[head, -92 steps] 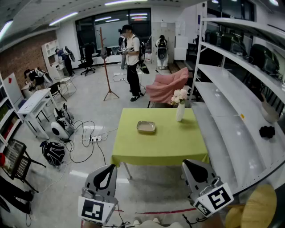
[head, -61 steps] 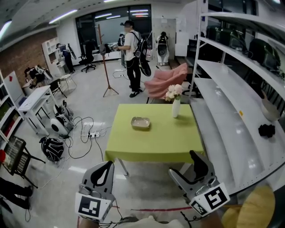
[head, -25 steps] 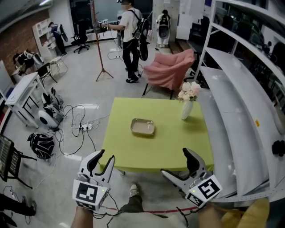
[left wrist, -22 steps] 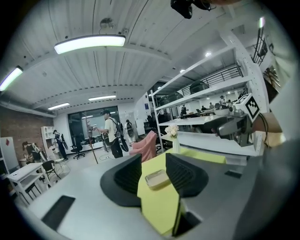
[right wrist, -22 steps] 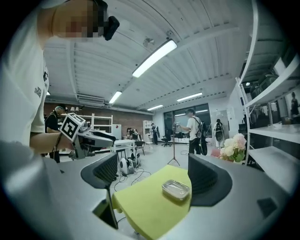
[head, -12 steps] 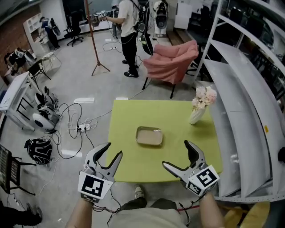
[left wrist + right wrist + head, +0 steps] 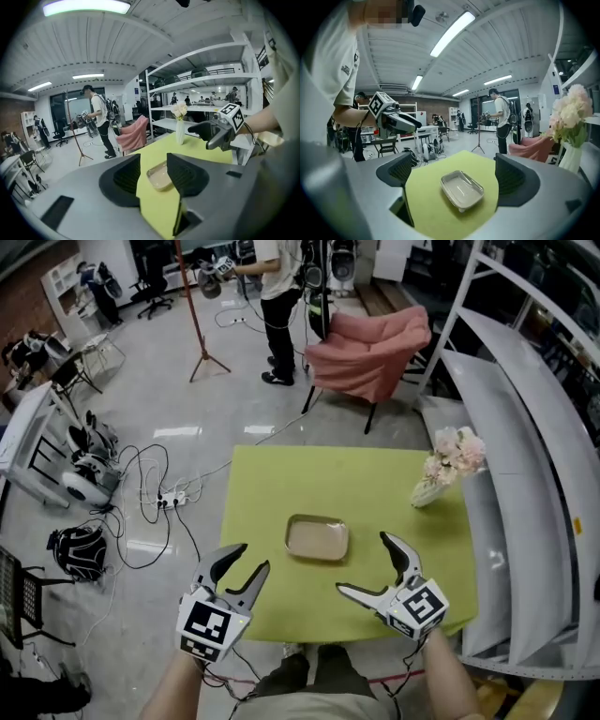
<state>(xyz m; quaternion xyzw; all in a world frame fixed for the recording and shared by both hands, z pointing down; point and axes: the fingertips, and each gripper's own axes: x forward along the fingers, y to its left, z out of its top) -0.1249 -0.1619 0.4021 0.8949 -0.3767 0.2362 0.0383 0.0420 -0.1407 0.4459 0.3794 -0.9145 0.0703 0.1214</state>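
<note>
Supervisor: Change since the previous reading?

Operator: I had carried both grippers forward. The left gripper (image 7: 251,559) stood at the near left corner of the tabletop (image 7: 272,479), and the right gripper (image 7: 366,564) was over its near edge. Before that, both had hung short of it.

Supervisor: Finger state?

Operator: The left fingers (image 7: 126,176) were partly apart with nothing between them. The right fingers (image 7: 401,171) were wide apart and also empty.

Supervisor: Location of the tray?

Operator: The tray (image 7: 317,539) lay flat at mid-tabletop, ahead of both grippers and between their lines, touching neither. A vase (image 7: 429,491) stood well apart at the right edge.

Supervisor: Assessment?

Operator: I judged the approach nearly closed, with no contact made yet.
</note>
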